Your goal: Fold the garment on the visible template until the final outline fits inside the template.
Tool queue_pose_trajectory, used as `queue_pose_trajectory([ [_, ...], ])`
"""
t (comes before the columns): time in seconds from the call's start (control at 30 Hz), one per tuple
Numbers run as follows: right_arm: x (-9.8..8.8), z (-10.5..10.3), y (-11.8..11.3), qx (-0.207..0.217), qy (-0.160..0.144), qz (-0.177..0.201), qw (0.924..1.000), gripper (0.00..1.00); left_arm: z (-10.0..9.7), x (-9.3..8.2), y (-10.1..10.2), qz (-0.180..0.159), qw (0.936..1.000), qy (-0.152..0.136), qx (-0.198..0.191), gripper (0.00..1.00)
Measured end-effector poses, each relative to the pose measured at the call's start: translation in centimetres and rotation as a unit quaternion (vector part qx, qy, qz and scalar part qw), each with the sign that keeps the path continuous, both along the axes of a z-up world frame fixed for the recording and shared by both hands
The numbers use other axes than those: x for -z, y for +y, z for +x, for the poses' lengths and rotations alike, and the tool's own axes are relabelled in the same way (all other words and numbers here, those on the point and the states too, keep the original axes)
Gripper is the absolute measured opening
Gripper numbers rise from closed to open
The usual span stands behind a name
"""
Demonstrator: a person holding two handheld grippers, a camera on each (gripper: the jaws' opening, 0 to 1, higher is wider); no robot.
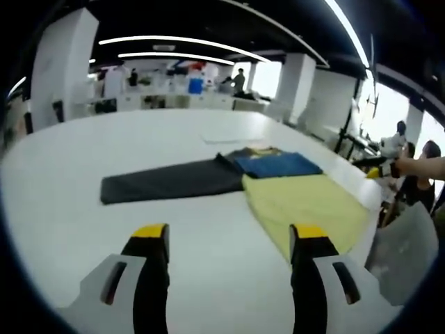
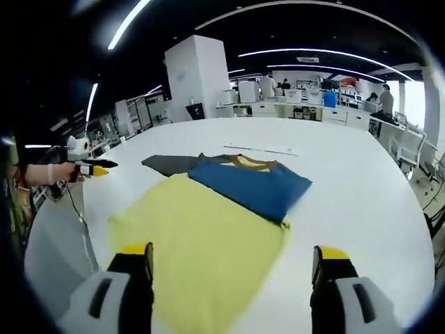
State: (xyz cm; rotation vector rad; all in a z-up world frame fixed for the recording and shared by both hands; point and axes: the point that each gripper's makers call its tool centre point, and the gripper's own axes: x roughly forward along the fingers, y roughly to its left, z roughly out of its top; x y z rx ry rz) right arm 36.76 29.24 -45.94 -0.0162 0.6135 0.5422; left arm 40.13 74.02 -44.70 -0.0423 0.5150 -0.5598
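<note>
A blue garment (image 2: 254, 184) with a brown-and-yellow collar lies flat on the white table (image 2: 361, 202), its near edge overlapping a yellow sheet (image 2: 201, 243). The sheet spreads toward my right gripper (image 2: 233, 268), which is open and holds nothing just short of the sheet's near edge. In the left gripper view the blue garment (image 1: 278, 165) lies beyond the yellow sheet (image 1: 306, 205), with a dark grey cloth (image 1: 167, 181) stretching left from it. My left gripper (image 1: 229, 236) is open over bare table, apart from the cloths.
A hand holds another yellow-tipped gripper (image 2: 90, 168) past the table's left edge, and a similar gripper (image 1: 379, 171) shows at the right. A grey chair back (image 1: 407, 250) stands beside the table. A white paper strip (image 2: 261, 148) lies beyond the garments.
</note>
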Motion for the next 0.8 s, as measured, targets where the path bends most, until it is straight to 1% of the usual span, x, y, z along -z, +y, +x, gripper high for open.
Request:
queue_pose_trajectory([
  [0.07, 0.1, -0.6, -0.2, 0.002, 0.003, -0.001, 1.0, 0.95, -0.3, 0.2, 0.1, 0.004, 1.0, 0.004, 0.003, 0.67],
  [0.17, 0.2, -1.0, -0.7, 0.007, 0.007, -0.001, 1.0, 0.95, -0.6, 0.4, 0.3, 0.003, 1.0, 0.007, 0.001, 0.67],
  [0.33, 0.0, -1.0, -0.5, 0.018, 0.006, 0.012, 0.9998, 0.94, -0.7, 0.4, 0.3, 0.004, 0.9999, 0.01, 0.001, 0.67],
  [0.4, 0.3, -0.9, -0.4, 0.018, 0.006, 0.011, 0.9998, 0.94, -0.5, 0.5, 0.4, 0.0, 0.9999, 0.01, 0.0, 0.67],
  [0.57, 0.3, -1.1, 0.2, 0.012, 0.009, 0.009, 0.9998, 0.94, 1.1, 0.3, 1.2, -0.001, 1.0, 0.007, 0.006, 0.67],
  [0.6, 0.3, -1.1, 0.1, 0.012, 0.011, 0.008, 0.9998, 0.94, 1.7, 0.2, 1.4, 0.003, 0.9999, 0.001, 0.014, 0.67],
  [0.67, 0.3, -1.1, 0.1, 0.013, 0.011, 0.008, 0.9998, 0.94, 2.5, 0.0, 1.6, 0.004, 0.9997, -0.001, 0.026, 0.67],
  [0.73, 0.3, -1.1, 0.0, 0.014, 0.011, 0.006, 0.9998, 0.94, 3.3, -0.2, 1.6, 0.005, 0.9987, -0.009, 0.049, 0.67],
  [0.8, 0.2, -1.2, -0.2, 0.018, 0.012, 0.005, 0.9998, 0.94, 4.3, -0.2, 2.1, 0.0, 0.9984, -0.016, 0.054, 0.67],
])
